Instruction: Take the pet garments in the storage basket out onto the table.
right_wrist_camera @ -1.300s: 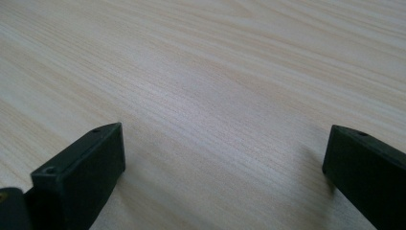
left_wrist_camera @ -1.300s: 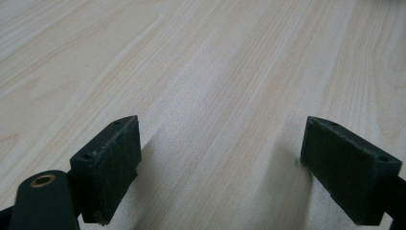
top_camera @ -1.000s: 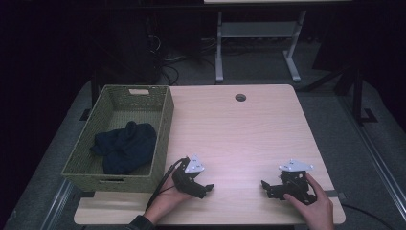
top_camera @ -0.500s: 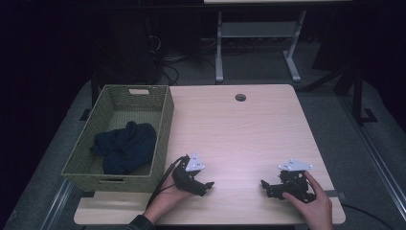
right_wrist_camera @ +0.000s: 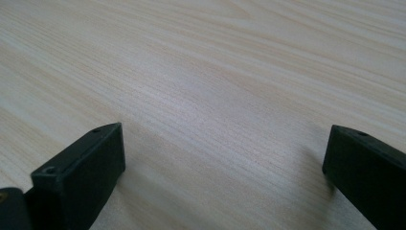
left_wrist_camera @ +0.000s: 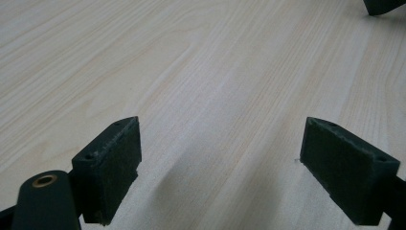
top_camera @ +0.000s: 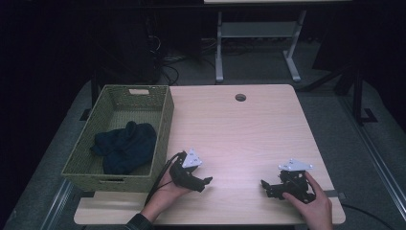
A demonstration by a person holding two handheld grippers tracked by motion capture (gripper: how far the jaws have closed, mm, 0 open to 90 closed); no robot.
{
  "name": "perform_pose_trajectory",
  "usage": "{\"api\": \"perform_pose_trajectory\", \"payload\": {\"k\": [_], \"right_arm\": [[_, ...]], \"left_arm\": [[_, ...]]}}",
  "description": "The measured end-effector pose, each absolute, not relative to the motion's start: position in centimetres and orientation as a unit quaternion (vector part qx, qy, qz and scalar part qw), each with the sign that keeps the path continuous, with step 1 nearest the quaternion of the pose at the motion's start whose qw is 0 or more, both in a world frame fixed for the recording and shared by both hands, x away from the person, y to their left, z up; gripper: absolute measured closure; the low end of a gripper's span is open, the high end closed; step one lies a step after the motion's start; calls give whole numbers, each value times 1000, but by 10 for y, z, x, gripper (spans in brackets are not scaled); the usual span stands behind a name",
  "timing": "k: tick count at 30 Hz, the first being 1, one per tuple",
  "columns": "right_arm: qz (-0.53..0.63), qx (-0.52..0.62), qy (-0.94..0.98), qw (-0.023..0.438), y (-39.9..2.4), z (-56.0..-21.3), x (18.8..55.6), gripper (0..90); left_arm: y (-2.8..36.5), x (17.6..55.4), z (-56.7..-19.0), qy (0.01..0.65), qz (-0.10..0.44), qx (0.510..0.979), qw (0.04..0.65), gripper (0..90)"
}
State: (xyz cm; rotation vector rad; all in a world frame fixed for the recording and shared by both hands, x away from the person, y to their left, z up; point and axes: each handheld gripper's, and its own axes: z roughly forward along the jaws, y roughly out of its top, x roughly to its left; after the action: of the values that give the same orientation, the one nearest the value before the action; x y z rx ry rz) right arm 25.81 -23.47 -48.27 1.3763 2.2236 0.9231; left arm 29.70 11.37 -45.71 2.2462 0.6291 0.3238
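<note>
Pale wood grain is laid out across the table (top_camera: 239, 134), with a dark floor and the legs of another desk seen behind it. Along the table's left edge a green woven basket (top_camera: 165, 120) is set, and a dark blue cloth (top_camera: 125, 146) is bunched inside it, towards the near end. A round cable hole (top_camera: 240, 97) is marked near the far edge.

Down at the near edge, the left gripper (top_camera: 207, 181) is held low over the wood, just beside the basket's near corner, jaws pointed toward the right. In the left gripper view its jaws are spread wide, nothing but bare grain between them, and a dark tip of the other gripper is caught at the top right corner.

The right gripper (top_camera: 263, 184) is held well apart from it, near the right corner, jaws pointed left. In the right gripper view those jaws are likewise parted wide over bare wood, nothing gripped.
</note>
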Motion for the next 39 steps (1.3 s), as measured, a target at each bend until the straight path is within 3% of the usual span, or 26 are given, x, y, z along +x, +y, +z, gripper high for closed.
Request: {"api": "perform_pose_trajectory", "payload": {"k": [39], "right_arm": [[329, 485, 790, 182, -235, -483, 258, 4]], "left_arm": [[116, 302, -423, 254, 133, 867, 408, 139]]}}
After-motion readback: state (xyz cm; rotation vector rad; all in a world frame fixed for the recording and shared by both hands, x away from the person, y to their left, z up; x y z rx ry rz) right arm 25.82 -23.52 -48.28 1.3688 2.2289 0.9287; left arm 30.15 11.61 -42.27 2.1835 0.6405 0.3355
